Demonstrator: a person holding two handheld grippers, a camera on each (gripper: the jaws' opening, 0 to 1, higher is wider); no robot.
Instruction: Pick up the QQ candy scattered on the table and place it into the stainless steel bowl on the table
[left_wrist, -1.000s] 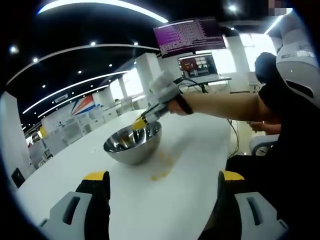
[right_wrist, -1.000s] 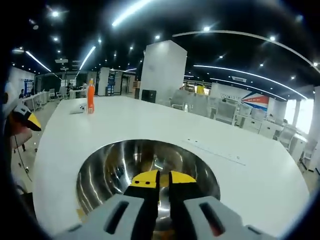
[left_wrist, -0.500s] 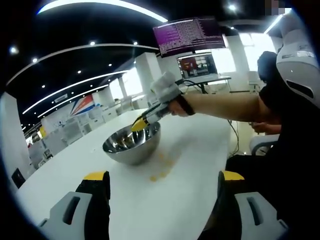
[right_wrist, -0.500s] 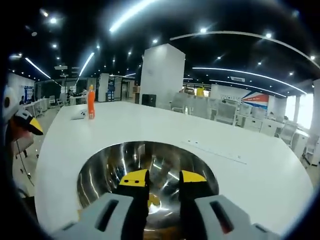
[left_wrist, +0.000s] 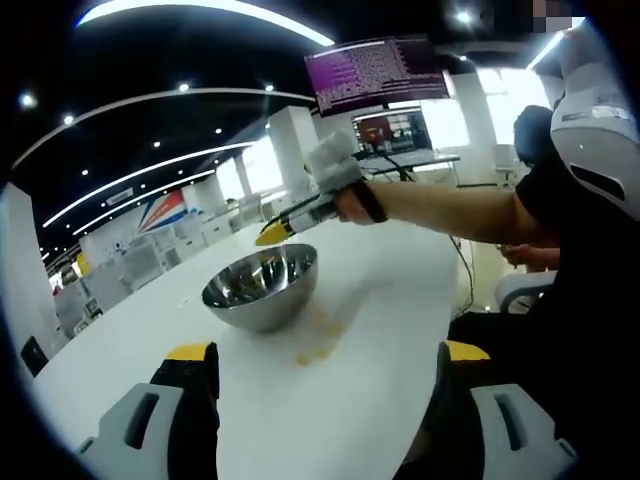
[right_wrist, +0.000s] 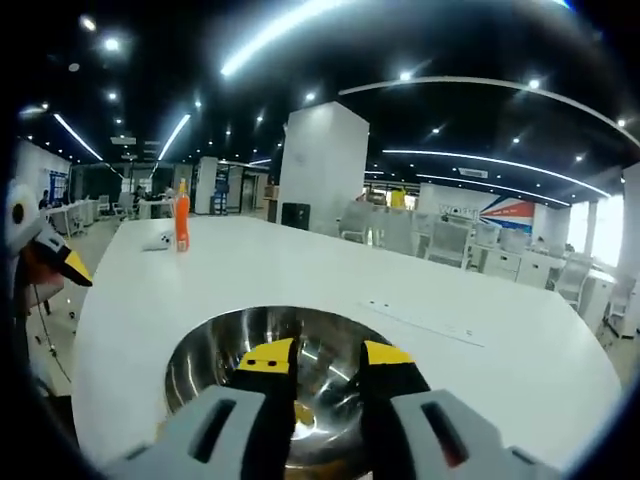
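R gripper (right_wrist: 328, 360) jaws apart, L gripper (left_wrist: 325, 365) wide.

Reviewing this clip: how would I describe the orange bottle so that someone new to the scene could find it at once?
In the right gripper view, start at the stainless steel bowl on the white table, then look toward the table's far left end. The orange bottle stands upright there, beside a small pale object too blurred to name. It is the one bright orange, tall thing on the table.

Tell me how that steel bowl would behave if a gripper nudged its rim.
The stainless steel bowl has a rounded underside, so it would probably rock or tip. On the smooth white table it would likely slide easily. It looks thin-walled, so probably light and stiff.
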